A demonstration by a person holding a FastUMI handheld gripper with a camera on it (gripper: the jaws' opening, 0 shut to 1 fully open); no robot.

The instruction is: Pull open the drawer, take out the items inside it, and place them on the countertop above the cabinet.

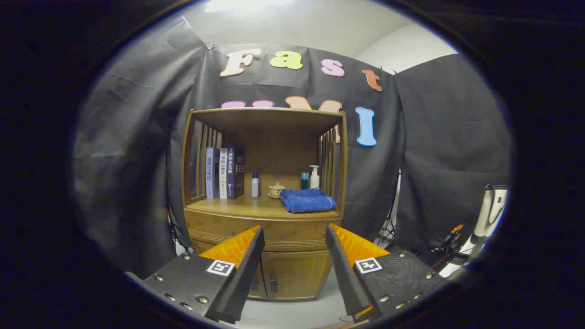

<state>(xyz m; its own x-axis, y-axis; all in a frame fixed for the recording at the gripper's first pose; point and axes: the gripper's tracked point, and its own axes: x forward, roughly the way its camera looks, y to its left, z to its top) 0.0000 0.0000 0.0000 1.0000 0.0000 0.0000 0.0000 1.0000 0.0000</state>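
Observation:
A wooden cabinet [265, 214] stands ahead of me against the booth wall. Its shut drawer front [292, 235] lies under the countertop [242, 208], right beyond my fingertips. Below the drawer are two small doors [297, 274]. My gripper [295, 233] is open, some distance from the cabinet, with nothing between its fingers. The inside of the drawer is hidden.
On the countertop stand three books [224, 172] at the left, a small white bottle [255, 184], a little lidded cup [276, 190], a teal bottle [304, 180], a pump bottle [314, 177] and a folded blue towel [307, 200]. Cables and a stand [457, 237] sit on the floor to the right.

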